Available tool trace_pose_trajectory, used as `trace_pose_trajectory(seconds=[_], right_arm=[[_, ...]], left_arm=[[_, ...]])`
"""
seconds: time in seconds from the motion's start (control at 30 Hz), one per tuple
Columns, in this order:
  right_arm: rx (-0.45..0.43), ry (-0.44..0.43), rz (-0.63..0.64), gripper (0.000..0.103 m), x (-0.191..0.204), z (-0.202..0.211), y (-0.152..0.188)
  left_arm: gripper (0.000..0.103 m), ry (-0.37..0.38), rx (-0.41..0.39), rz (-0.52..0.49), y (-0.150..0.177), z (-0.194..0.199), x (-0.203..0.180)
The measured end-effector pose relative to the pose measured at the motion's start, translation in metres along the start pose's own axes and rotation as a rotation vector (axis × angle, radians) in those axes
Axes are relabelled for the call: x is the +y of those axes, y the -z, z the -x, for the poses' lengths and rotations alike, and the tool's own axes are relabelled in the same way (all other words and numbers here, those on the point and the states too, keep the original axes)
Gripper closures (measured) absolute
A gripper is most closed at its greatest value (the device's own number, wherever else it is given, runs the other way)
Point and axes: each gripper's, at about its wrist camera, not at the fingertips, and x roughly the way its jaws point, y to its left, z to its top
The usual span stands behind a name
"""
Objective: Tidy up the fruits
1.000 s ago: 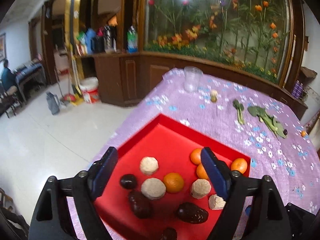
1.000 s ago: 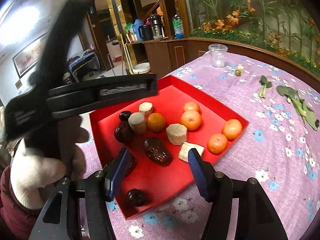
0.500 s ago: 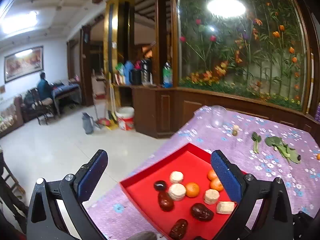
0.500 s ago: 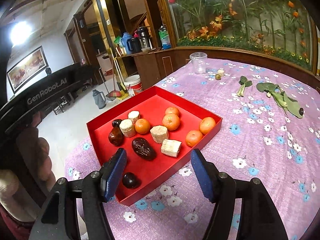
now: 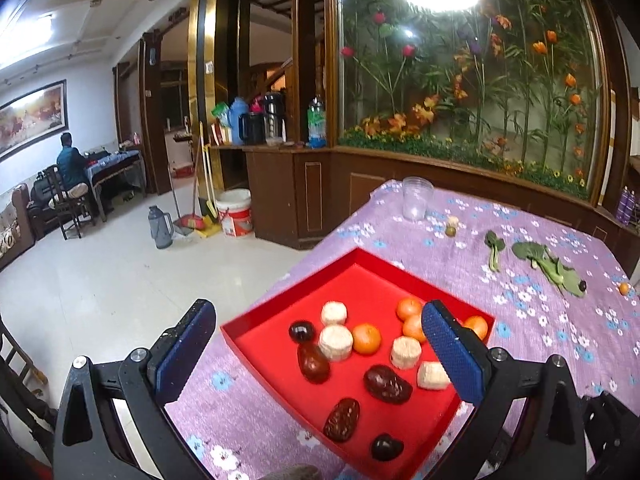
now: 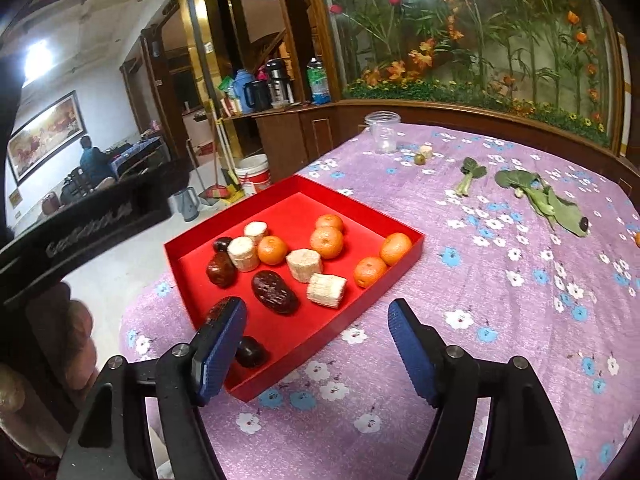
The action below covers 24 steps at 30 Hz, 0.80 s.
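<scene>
A red tray (image 5: 280, 312) (image 6: 404, 256) sits on the purple flowered tablecloth. It holds several oranges (image 5: 366, 338) (image 6: 326, 242), several pale banana pieces (image 5: 335, 342) (image 6: 303, 265) and several dark dates (image 5: 387, 384) (image 6: 275, 292). My left gripper (image 5: 320, 356) is open and empty, raised above the tray's near left part. My right gripper (image 6: 316, 346) is open and empty, above the tray's near corner. The left gripper's black body (image 6: 80, 232) shows at the left of the right wrist view.
Farther back on the table stand a clear jar (image 5: 417, 198) (image 6: 384, 132), a small green fruit (image 6: 419, 158), leafy greens (image 5: 548, 268) (image 6: 548, 204) and a small orange (image 5: 623, 289) near the right edge. The table's left edge drops to the floor.
Both grippers have pulled back and risen from the tray, still open. The left camera tilted up and now dips slightly back toward the tray. The fruits have not moved.
</scene>
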Motion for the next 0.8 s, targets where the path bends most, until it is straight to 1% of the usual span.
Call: trace_pose_trajectory(seconds=[0.3,0.37,0.47,0.8], right_arm=[[0.054,0.058,-0.016,0.023,-0.008,-0.012,0.014],[0.059,0.067,-0.016,0.023,-0.009,-0.013,0.015],[0.059,0.071,-0.021,0.022,-0.01,-0.014,0.017],[0.032,0.104,0.015,0.019,-0.006,-0.011,0.018]], left_arm=[[0.0,0.047,0.15,-0.019,0.034,-0.018,0.0],[0.0,0.05,0.168,-0.022,0.039,-0.021,-0.001],[0.0,0.051,0.182,-0.026,0.044,-0.023,-0.003],[0.0,0.047,0.155,-0.062,0.043,-0.016,-0.016]])
